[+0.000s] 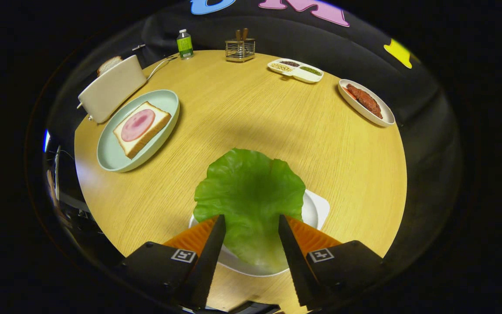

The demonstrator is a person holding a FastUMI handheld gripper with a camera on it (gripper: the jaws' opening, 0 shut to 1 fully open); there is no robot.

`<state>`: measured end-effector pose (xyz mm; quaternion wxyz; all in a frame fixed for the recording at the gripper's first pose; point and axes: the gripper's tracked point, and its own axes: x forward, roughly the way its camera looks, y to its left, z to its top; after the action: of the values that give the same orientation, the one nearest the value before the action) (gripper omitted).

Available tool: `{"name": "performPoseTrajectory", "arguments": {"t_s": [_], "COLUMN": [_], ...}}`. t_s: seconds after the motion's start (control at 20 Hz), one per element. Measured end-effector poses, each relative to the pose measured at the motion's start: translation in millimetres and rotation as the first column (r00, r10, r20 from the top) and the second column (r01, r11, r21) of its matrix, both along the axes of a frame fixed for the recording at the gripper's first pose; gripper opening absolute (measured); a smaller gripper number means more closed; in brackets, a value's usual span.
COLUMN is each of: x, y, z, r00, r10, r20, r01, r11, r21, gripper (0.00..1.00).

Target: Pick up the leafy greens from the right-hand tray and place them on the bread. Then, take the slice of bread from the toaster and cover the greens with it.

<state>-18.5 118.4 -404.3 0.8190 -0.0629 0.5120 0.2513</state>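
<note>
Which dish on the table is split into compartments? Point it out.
The white divided tray at the far side, beside the wire utensil holder, holding three separate fillings. The green plate, the oval meat dish and the white tray under the open gripper are undivided.

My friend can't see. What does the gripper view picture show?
The gripper is open, its fingers on either side of a green lettuce leaf lying on a white tray. Farther off on the round wooden table, a plate holds bread topped with ham, beside a toaster.
</note>
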Motion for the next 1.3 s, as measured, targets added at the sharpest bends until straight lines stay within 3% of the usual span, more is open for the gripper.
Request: {"name": "performPoseTrajectory", "arguments": {"t_s": [0.25, 0.3, 0.35, 0.45, 0.65, 0.9, 1.3], "x": [1, 2, 2, 2, 16, 18, 18], "y": [0, 1, 0, 0, -7, -6, 72], "z": [-4, -4, -3, -1, 30, 80, 158], "r00": [0.999, 1.000, 1.000, 0.999, 0.989, 0.978, 0.978], "r10": [-0.035, -0.027, -0.025, -0.046, -0.120, -0.151, -0.063], "r20": [-0.013, 0.000, 0.005, -0.003, 0.084, 0.144, 0.198], "r01": [0.036, 0.027, 0.024, 0.046, 0.114, 0.131, 0.014], "r11": [0.999, 0.999, 0.999, 0.998, 0.991, 0.981, 0.971], "r21": [0.018, 0.022, 0.022, 0.031, 0.076, 0.140, 0.240], "gripper": [0.53, 0.40, 0.16, 0.06, 0.06, 0.06, 0.06]}}
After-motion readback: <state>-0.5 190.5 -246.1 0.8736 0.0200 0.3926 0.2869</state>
